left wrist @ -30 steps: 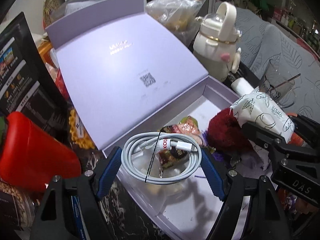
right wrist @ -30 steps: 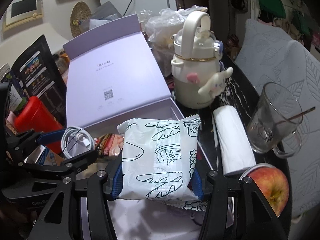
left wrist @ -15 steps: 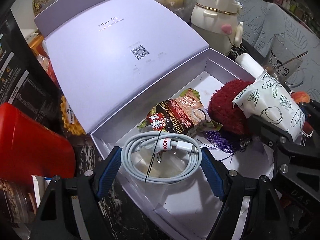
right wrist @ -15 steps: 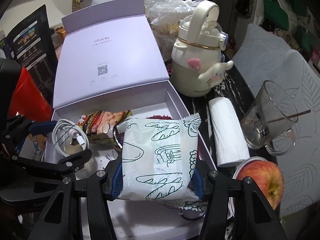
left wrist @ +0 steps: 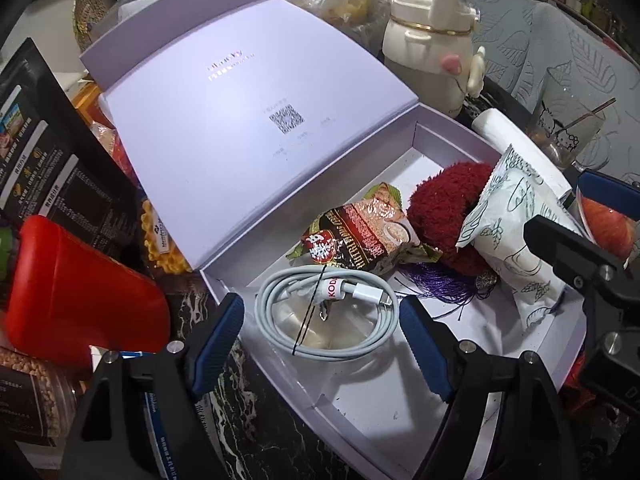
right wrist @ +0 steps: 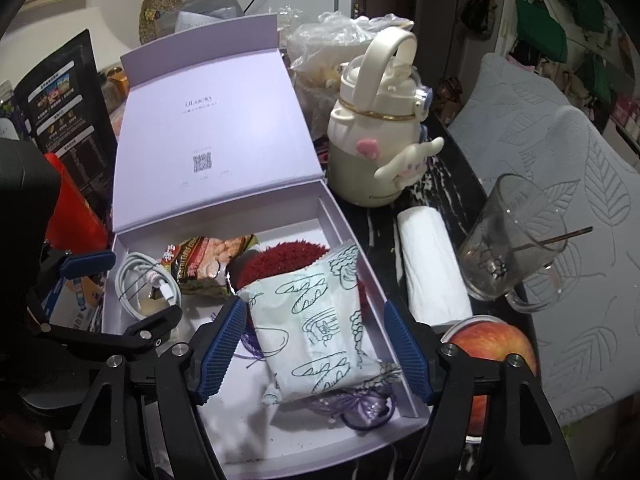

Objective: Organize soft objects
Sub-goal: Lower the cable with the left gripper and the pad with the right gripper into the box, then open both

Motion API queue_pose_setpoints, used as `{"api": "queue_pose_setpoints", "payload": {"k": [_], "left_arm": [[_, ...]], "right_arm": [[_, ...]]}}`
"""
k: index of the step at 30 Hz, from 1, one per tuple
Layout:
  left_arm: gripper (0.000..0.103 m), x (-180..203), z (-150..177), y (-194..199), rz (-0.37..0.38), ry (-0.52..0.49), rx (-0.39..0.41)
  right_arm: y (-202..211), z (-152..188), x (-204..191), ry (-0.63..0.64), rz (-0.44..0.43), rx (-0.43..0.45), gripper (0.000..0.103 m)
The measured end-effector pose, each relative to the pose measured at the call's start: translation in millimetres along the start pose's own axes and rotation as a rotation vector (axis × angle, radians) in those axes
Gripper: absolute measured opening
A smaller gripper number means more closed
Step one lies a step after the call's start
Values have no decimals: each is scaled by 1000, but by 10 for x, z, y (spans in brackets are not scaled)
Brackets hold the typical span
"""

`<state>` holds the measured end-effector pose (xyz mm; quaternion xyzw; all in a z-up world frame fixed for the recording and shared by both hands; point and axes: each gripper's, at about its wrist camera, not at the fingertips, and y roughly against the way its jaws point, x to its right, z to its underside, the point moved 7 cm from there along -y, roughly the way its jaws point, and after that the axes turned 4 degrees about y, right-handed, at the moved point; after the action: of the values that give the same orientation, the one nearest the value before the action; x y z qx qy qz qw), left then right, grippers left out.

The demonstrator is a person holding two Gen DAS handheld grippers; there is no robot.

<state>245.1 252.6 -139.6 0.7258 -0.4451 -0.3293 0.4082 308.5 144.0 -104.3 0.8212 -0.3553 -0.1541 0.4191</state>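
The open lilac cardboard box [right wrist: 216, 128] sits on the dark marbled bench [right wrist: 440, 184]. Inside it, against its right wall, the white printed soft packet [right wrist: 320, 328] leans on a red fuzzy pouch [right wrist: 280, 260]; the right tool [right wrist: 316, 346] has just been spreading, pads clear of the packet. At the box's left end the left tool [left wrist: 320, 344] straddles the coiled white cable [left wrist: 328, 316], released, pads not pressing it.

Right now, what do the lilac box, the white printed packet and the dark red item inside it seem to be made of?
Lilac box: rigid matte cardboard, judging by its crisp folded walls and flat hinged lid. White printed packet: thin plastic film with a slight sheen, with a crimped serrated end seal. Dark red item: fuzzy yarn or plush, going by its nubby pile; which of the two is unclear.
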Motion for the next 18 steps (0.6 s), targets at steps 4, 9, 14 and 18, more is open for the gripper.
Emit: {"api": "queue_pose_setpoints", "payload": {"k": [4,9,14,18], "left_arm": [[82,-8,-49,148,4,-2,30],[97,-76,-116,400,4,7,66],[98,-99,-166,573,26,28,93],[98,-122,-207,741,62,44,117]], "right_arm": [[131,-59,18,-8,1,20,73],[362,-186,39,-10,10,55,76],[614,-299,39,-6,22,91,78],[798,-358,32,5,33,117,78]]}}
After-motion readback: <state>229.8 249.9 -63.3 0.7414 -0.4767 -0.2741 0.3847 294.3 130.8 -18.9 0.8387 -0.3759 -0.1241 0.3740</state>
